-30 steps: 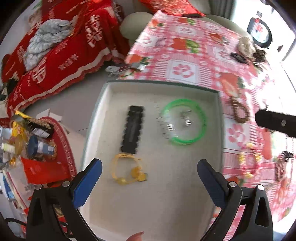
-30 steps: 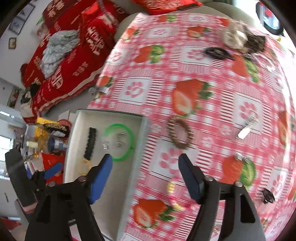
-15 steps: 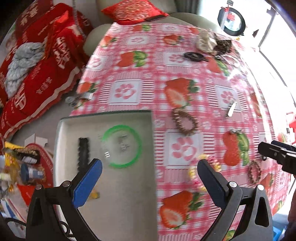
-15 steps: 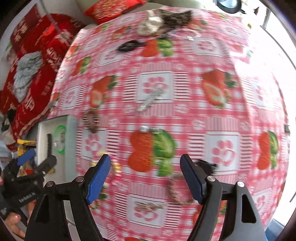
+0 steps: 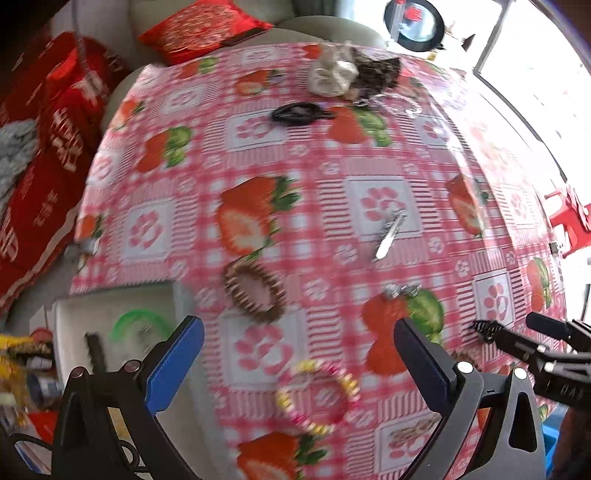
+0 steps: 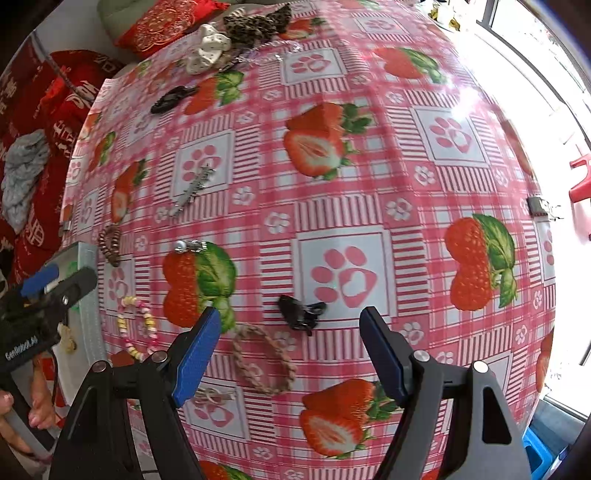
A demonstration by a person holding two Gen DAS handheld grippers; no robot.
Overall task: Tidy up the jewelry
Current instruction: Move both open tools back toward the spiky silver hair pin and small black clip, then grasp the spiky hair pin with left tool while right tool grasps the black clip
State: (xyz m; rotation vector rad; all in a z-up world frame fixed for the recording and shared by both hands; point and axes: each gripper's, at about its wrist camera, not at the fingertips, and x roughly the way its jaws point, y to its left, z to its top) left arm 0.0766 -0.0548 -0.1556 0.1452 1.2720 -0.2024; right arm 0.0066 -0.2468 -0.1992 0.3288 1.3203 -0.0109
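My left gripper (image 5: 299, 360) stands open over the strawberry tablecloth, with nothing between its fingers. A pastel bead bracelet (image 5: 317, 395) lies just below its gap, and a brown bead bracelet (image 5: 255, 291) lies ahead of it. The white tray (image 5: 74, 314) at lower left holds a green bangle (image 5: 140, 325) and a black clip (image 5: 94, 350). My right gripper (image 6: 290, 350) is open too. A small black claw clip (image 6: 299, 312) lies just ahead of its gap and a braided tan bracelet (image 6: 264, 358) lies by its left finger. The left gripper (image 6: 59, 280) shows at the left edge of the right wrist view.
Scattered on the cloth are a silver hair clip (image 6: 194, 188), earrings (image 6: 190, 245), a black hair clip (image 6: 173, 99), a white scrunchie (image 6: 207, 48) and a leopard scrunchie (image 6: 258, 22). A person's hand (image 6: 37, 406) is at lower left. Red cushions lie beyond the table's left edge.
Both grippers have swept right, away from the tray and out over the tablecloth. The tray slid to the left edge of both views. Both stayed open.
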